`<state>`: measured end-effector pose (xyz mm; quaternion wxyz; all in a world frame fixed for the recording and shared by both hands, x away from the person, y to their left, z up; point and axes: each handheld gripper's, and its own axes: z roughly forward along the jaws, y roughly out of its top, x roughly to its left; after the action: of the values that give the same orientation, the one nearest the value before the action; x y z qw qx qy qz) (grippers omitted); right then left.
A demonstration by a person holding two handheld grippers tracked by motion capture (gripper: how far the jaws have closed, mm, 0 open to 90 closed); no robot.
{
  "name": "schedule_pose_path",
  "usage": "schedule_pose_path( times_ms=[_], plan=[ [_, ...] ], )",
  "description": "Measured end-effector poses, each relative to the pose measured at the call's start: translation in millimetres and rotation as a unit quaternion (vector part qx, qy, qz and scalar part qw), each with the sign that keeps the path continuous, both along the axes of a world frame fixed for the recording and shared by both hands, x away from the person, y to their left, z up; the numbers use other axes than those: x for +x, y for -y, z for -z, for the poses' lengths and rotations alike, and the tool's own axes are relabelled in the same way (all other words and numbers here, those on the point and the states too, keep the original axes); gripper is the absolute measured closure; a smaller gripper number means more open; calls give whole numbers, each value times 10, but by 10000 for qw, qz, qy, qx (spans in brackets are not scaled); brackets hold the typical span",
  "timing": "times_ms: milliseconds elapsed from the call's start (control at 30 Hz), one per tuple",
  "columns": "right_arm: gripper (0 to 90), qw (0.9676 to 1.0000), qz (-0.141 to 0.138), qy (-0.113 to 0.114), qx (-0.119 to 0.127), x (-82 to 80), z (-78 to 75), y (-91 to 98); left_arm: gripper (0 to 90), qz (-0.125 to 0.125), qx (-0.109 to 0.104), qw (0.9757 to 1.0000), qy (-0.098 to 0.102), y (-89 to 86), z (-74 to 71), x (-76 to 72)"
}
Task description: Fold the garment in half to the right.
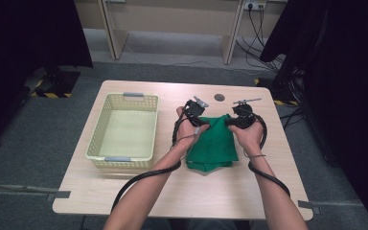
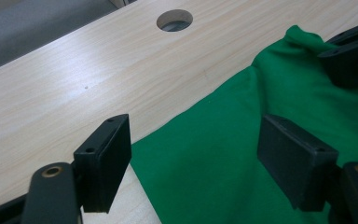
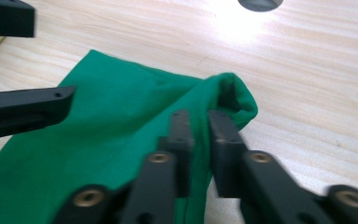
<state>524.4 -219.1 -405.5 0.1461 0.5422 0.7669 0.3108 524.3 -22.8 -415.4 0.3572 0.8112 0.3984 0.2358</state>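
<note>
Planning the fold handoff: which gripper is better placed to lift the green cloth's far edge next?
Right. The right gripper has its jaws closed on a raised corner of the folded green fabric cloth. The left gripper hovers with jaws wide apart over the cloth's edge, gripping nothing.

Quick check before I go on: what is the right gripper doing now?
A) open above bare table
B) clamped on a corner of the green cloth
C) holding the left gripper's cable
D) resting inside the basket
B: in the right gripper view, the right gripper has its jaws pinched together on a raised fold of the green cloth.
</note>
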Motion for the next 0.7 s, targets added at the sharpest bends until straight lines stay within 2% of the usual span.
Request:
schedule_pose_path(
  times_ms=[100,233,300,367,500,567,633,700],
  plan=[
    [880,10000,42,8,14,-4,16,23,254,16,14,10000,43,-12,-16,-19],
    [882,9995,140,232,145,-50,-17,88,253,-8,32,10000,52,-27,-8,-27],
    [874,9994,193,235,148,-55,-1,126,253,-41,46,10000,45,-42,1,-28],
    [861,9995,212,208,80,-51,22,142,253,-67,46,10000,47,-50,5,-31],
    [787,9992,342,-76,-173,-22,185,204,253,-121,48,9999,39,-90,18,-40],
    [739,9987,409,-208,-213,-12,247,220,253,-129,39,9999,46,-107,16,-53],
    [702,9982,440,-230,-338,-13,253,220,251,-126,32,9999,53,-125,10,-70],
    [679,9954,678,-71,-671,-29,164,238,250,-143,6,9999,82,-149,-3,-96]
  ],
)
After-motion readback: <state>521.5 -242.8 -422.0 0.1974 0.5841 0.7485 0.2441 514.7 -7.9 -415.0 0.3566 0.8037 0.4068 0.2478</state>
